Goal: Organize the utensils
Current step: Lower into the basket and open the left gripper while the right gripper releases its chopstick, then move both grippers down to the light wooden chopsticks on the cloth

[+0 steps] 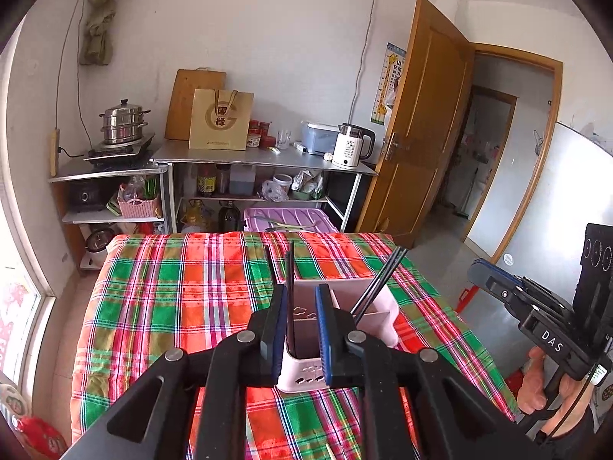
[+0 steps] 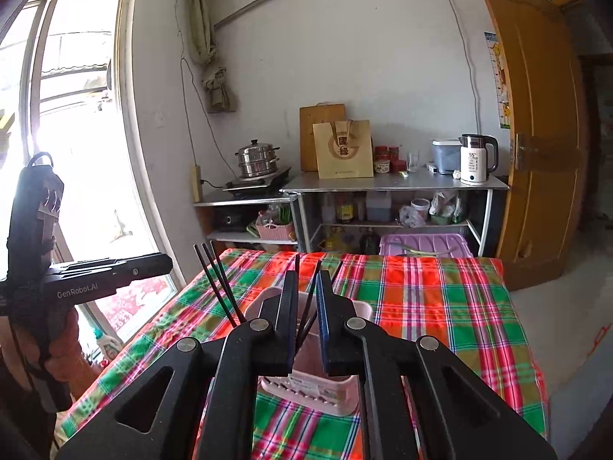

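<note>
A pale pink divided utensil holder [image 1: 377, 318] stands on the plaid tablecloth [image 1: 191, 299]; it also shows in the right wrist view [image 2: 333, 391]. Black chopsticks [image 1: 377, 281] lean in its right compartment. My left gripper [image 1: 301, 306] hovers just above the holder's near-left compartment, jaws a little apart, with one black chopstick [image 1: 290, 268] standing against the left pad. My right gripper [image 2: 307, 303] is over the holder, jaws a little apart with black chopsticks [image 2: 308, 306] between them. More chopsticks [image 2: 220, 287] lean out at the left.
Behind the table stand steel shelves [image 1: 264, 161] with a kettle [image 1: 350, 145], a paper bag [image 1: 222, 119] and a steamer pot [image 1: 122, 122]. A purple bin [image 1: 287, 220] sits beyond the far edge. An open wooden door [image 1: 425, 122] is at the right, a window [image 2: 72, 122] at the left.
</note>
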{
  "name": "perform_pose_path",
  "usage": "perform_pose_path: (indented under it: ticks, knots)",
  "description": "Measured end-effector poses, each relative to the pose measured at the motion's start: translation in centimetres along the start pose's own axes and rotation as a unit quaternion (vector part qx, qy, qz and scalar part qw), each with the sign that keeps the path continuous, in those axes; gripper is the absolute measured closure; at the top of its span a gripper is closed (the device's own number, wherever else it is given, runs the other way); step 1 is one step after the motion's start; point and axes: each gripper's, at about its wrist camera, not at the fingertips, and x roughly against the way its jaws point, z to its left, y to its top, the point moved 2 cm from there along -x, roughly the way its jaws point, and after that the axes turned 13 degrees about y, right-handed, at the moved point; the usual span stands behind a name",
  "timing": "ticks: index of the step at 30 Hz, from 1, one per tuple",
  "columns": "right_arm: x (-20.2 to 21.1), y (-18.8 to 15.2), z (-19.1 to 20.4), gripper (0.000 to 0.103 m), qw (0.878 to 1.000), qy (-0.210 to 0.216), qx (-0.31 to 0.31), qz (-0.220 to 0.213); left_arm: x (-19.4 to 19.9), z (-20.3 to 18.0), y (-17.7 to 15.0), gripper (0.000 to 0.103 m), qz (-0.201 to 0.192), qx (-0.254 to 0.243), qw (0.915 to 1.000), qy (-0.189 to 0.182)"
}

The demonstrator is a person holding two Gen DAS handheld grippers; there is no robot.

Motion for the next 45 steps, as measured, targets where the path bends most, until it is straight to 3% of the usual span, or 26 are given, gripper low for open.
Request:
perform_pose_path:
  ticks: [8, 22, 35, 45]
  knots:
    - [4.4, -4.2, 0.8, 0.093, 1.000, 0.003, -0.008, 0.003, 3.9, -0.4, -5.1, 0.085, -0.015, -0.005, 0.9999, 0.001]
    - [6.8, -11.3, 1.1, 0.093, 0.997, 0.020, -0.056, 0.039, 4.2, -1.6, -15.5, 0.084, 0.045, 0.010, 0.9987, -0.021]
    - [5.0, -14.3, 0.9, 0.093, 0.994, 0.030, -0.074, 0.080, 0.8, -2.6, -19.2, 0.084, 0.116, 0.006, 0.9930, -0.021]
    - [1.4, -17.8, 0.6, 0.093, 0.985, 0.035, -0.093, 0.145, -4.3, -3.8, -21.7, 0.084, 0.192, 0.008, 0.9812, -0.013]
